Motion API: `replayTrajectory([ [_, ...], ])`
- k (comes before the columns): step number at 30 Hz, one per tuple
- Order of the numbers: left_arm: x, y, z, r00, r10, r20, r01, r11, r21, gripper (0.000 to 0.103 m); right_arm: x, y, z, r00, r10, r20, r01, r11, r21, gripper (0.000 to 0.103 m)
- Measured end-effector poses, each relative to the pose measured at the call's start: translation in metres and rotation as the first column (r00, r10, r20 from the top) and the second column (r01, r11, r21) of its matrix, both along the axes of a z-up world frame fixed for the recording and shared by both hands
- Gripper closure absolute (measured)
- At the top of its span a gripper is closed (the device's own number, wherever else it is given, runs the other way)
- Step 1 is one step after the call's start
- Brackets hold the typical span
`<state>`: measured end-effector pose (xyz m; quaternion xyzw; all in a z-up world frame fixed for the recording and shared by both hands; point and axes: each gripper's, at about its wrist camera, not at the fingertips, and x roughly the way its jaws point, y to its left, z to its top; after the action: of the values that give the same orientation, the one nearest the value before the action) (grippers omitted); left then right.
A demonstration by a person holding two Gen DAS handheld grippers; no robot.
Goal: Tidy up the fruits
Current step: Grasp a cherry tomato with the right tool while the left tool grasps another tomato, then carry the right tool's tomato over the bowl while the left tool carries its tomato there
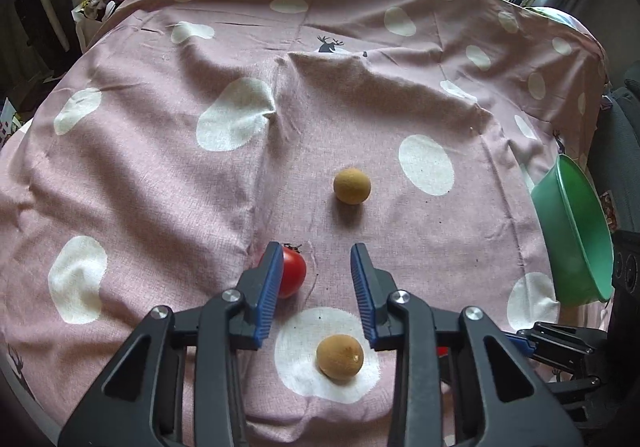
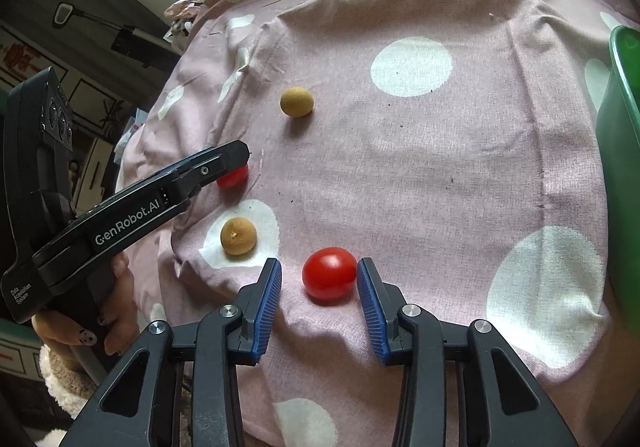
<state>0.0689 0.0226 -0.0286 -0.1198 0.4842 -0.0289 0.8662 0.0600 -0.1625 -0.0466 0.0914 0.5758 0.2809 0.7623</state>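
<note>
Pink dotted cloth (image 1: 360, 119) is covering the surface, with a green bowl (image 1: 576, 239) at its right edge. Only the right view is showing a second tomato (image 2: 329, 273) touching the right gripper's (image 2: 319, 267) right pad. The left gripper (image 1: 317, 251), angled down, is open beside another tomato (image 1: 294, 273), between two brown fruits (image 1: 352, 185).

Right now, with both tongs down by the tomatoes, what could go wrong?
1. The right tongs touch their tomato with one pad only; closing could nudge the round fruit out sideways.
2. The left tongs stand off-centre: their tomato lies at the left pad, so they may close on nothing or roll it away.
3. The cloth is wrinkled, and a brown fruit lies just under the left tongs, easily knocked.
</note>
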Motion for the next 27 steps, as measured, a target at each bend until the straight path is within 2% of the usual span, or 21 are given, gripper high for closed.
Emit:
replayTrajectory([
  [4,0.001,0.003,-0.001,1.000,0.008,0.000,-0.008,1.000,-0.013,0.070,0.000,0.002,-0.002,1.000,-0.008,0.010,0.008,1.000,-0.018,0.063],
  [7,0.003,0.003,-0.004,1.000,0.023,-0.010,-0.023,1.000,0.010,0.070,0.000,0.005,-0.003,1.000,-0.011,0.026,0.012,0.999,-0.044,0.069],
  [10,0.004,0.000,-0.006,1.000,0.012,-0.020,-0.011,1.000,0.014,0.070,-0.001,0.010,-0.006,1.000,-0.003,0.029,0.005,0.998,-0.064,0.070],
  [16,0.009,-0.011,-0.021,0.997,-0.014,-0.077,0.017,0.999,0.033,0.073,-0.003,0.013,-0.005,0.999,0.006,0.049,-0.002,0.997,-0.080,0.071],
  [20,0.009,-0.015,-0.023,0.998,-0.003,-0.060,0.008,0.997,0.076,0.075,-0.002,0.013,-0.006,0.999,0.002,0.052,0.002,0.997,-0.077,0.071],
  [27,0.007,-0.013,-0.020,0.999,0.002,-0.044,0.001,0.998,0.062,0.075,0.000,0.006,-0.004,0.998,-0.026,0.053,0.029,0.998,-0.063,0.071],
])
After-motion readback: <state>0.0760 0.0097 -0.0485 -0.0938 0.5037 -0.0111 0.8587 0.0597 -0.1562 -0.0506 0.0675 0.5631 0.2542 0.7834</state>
